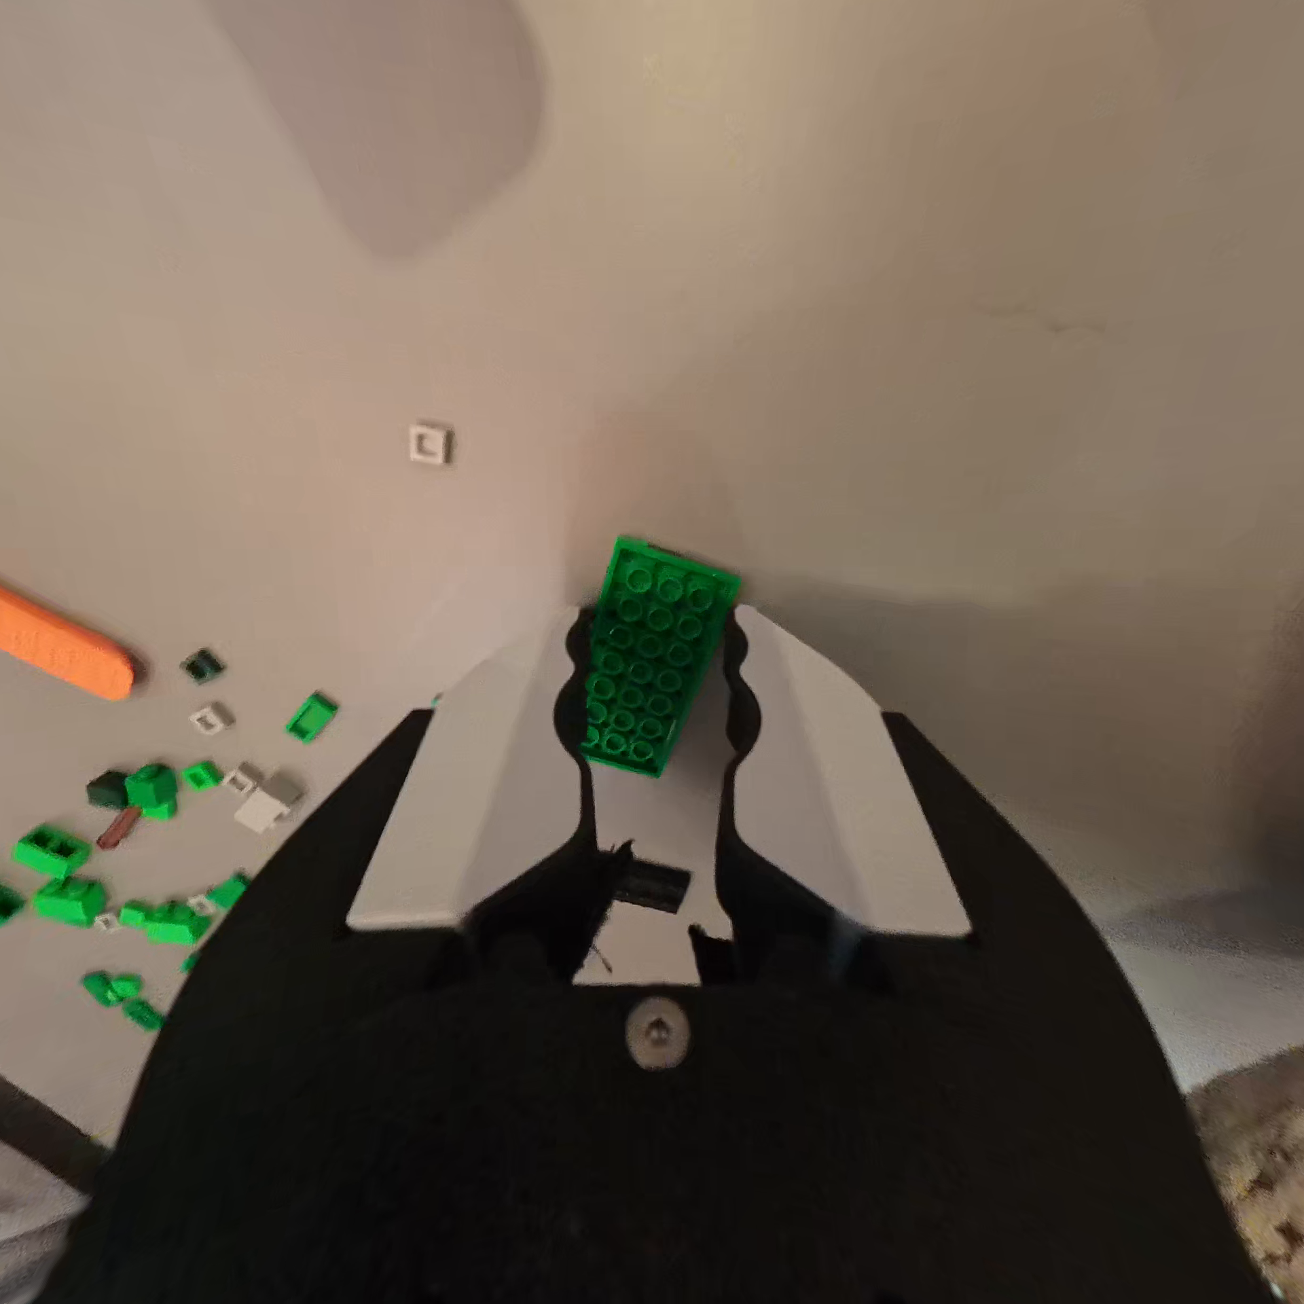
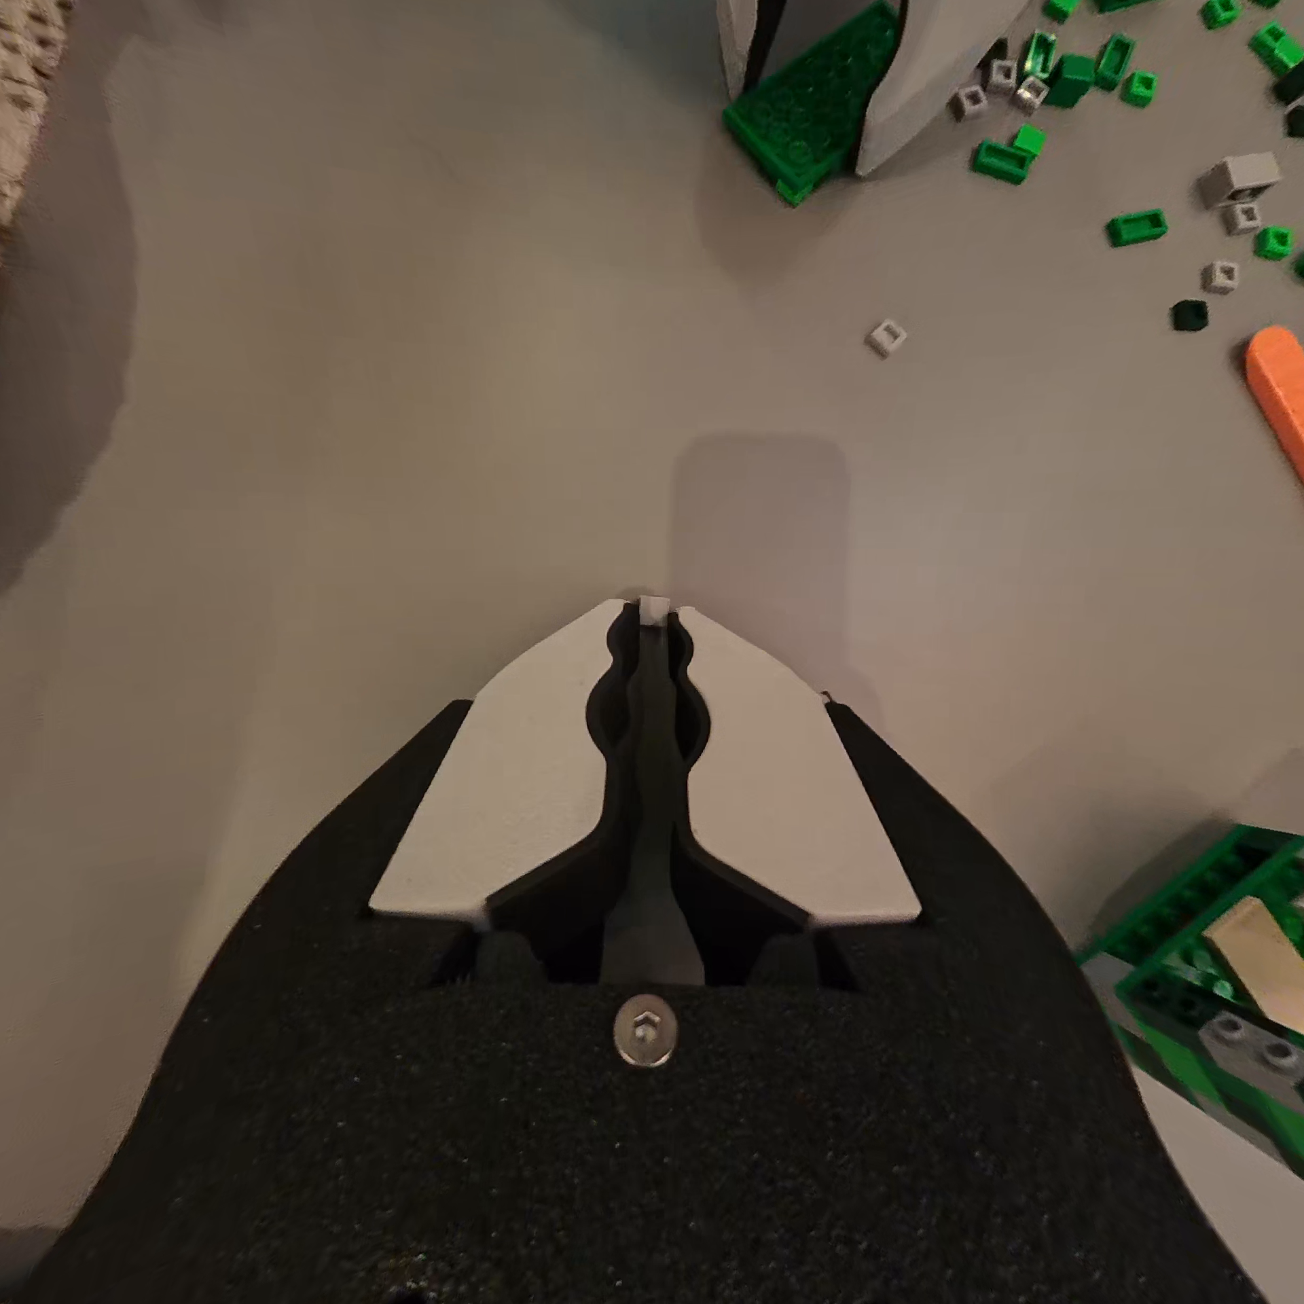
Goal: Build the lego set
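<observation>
Left hand-held gripper (image 1: 656, 677) clamps green plate (image 1: 653, 656) between its fingers.

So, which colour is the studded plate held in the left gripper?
Bright green. The studded plate shows best in the left wrist view, between the left gripper fingers.

My left claw (image 1: 653, 663) clamped on green plate (image 1: 656, 660), fingers part-spread. My right claw (image 2: 653, 614) pinched nearly closed on small grey piece (image 2: 652, 610) at fingertips.

One green plate (image 1: 653, 663), one orange tool (image 1: 67, 653), two hand-held grippers (image 1: 656, 614).
</observation>
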The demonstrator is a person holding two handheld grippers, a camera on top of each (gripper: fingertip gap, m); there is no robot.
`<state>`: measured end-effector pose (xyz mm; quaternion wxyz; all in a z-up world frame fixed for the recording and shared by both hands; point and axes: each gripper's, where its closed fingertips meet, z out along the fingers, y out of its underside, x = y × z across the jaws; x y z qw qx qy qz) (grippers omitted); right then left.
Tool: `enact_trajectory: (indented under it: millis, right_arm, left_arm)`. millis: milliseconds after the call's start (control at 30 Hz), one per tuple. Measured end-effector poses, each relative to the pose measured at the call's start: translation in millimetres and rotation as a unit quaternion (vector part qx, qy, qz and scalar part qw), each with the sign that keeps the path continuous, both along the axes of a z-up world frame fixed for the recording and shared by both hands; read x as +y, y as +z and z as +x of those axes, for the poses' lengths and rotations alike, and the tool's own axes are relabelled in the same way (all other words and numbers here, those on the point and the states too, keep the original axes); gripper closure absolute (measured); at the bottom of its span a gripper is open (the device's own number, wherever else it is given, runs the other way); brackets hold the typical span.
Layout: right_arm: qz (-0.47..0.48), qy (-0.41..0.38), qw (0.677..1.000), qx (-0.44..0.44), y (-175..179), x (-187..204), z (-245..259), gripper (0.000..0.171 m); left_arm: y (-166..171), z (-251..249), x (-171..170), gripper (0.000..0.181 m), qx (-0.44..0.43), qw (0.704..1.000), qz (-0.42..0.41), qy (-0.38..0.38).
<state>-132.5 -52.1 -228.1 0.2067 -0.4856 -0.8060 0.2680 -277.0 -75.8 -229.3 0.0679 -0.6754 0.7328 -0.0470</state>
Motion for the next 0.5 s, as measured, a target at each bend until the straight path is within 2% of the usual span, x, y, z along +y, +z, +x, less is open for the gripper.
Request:
enact_trajectory:
  millis: [100,167,200,267,333,400,500]
  right_arm:
    - [0.012,0.005,1.000,0.007,0.0,4.4,-0.9,0.164]
    - [0.016,0.006,1.000,0.019,1.5,6.9,-1.4,0.153]
    - [0.016,0.006,0.999,0.029,4.3,8.1,-1.5,0.148]
    - [0.033,-0.005,0.997,0.067,18.0,16.9,-4.4,0.137]
    - [0.044,-0.019,0.992,0.120,40.3,23.1,-8.6,0.136]
    - [0.048,-0.049,0.973,0.221,75.4,26.6,-20.2,0.135]
    - [0.075,-0.099,0.908,0.400,129.6,24.2,-31.1,0.135]
  left_arm:
    - [11.1,-2.6,23.3,0.146,-0.068,0.992,0.092,0.055]
    - [34.6,7.0,36.6,0.146,-0.188,0.965,0.136,0.126]
    - [52.0,13.7,40.2,0.146,-0.264,0.940,0.148,0.157]
    - [97.1,22.1,46.5,0.146,-0.422,0.865,0.183,0.202]
    - [145.6,24.3,43.1,0.146,-0.577,0.766,0.176,0.224]
    - [183.7,25.1,31.9,0.147,-0.713,0.655,0.104,0.226]
    - [203.8,29.3,17.1,0.147,-0.826,0.526,-0.041,0.200]
